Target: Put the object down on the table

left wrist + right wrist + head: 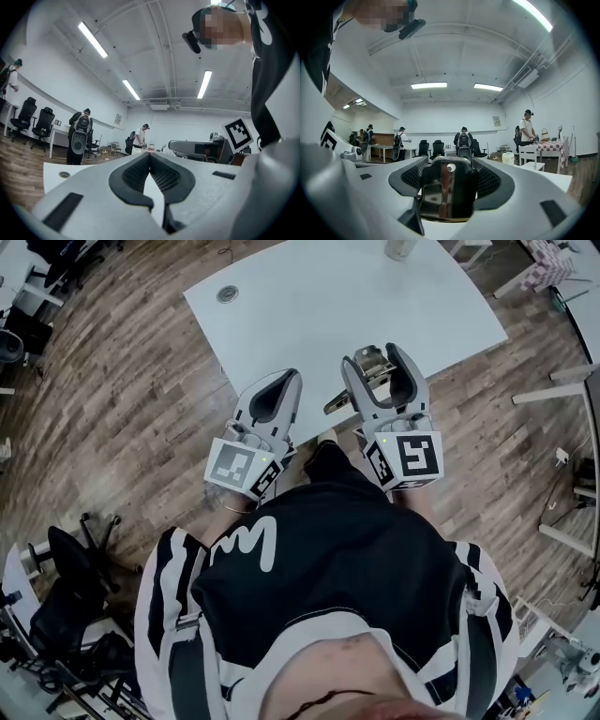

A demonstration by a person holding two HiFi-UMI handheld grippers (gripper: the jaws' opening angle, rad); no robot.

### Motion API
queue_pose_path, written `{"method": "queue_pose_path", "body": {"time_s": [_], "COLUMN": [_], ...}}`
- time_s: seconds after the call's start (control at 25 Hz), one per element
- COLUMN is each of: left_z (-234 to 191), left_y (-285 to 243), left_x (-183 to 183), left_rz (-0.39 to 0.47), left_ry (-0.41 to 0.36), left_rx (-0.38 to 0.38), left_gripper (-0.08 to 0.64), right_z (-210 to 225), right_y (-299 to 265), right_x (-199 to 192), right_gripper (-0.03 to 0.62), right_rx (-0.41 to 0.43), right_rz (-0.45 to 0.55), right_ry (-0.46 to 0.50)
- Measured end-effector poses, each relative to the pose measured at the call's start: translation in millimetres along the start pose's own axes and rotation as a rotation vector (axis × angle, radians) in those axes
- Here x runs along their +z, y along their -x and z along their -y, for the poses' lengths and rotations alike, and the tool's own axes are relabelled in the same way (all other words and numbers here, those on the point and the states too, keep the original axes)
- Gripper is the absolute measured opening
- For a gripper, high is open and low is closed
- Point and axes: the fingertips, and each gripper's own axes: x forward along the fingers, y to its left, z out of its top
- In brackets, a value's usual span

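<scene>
My left gripper [289, 379] and right gripper [373, 357] are both looking light grey with black ribbed pads [133, 176], and the cube [239, 465] on each is showing black-and-white square markers. The object [447, 190] is gleaming like dark shiny metal. The desk [281, 306] is reading plain white, the floor [112, 399] is showing brown wood-grain planks, and I'm wearing a black shirt [356, 559] with white stripes.

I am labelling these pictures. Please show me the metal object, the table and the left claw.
metal object [447, 190]: right gripper view, its shiny front.
table [328, 306]: head view, bare top.
left claw [150, 157]: left gripper view, closed tips.
</scene>
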Motion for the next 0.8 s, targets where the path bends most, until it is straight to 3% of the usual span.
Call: {"method": "queue_pose_path", "body": {"time_s": [0.32, 0.8], "left_z": [-32.8, -77.0], "left_y": [-60.5, -100.9], "left_x": [4.3, -4.3], "left_rz": [-0.002, -0.012], "left_ry": [-0.003, 0.025], "left_rx": [0.043, 0.148], "left_gripper": [0.005, 0.005], "right_z": [42.4, 61.9], "right_y": [-58.8, -128.1], "right_x": [-1.5, -12.7], "right_gripper": [0.296, 0.296], "right_rx": [0.041, 0.16], "right_rz": [-0.016, -0.055], "right_ry": [-0.01, -0.022]}}
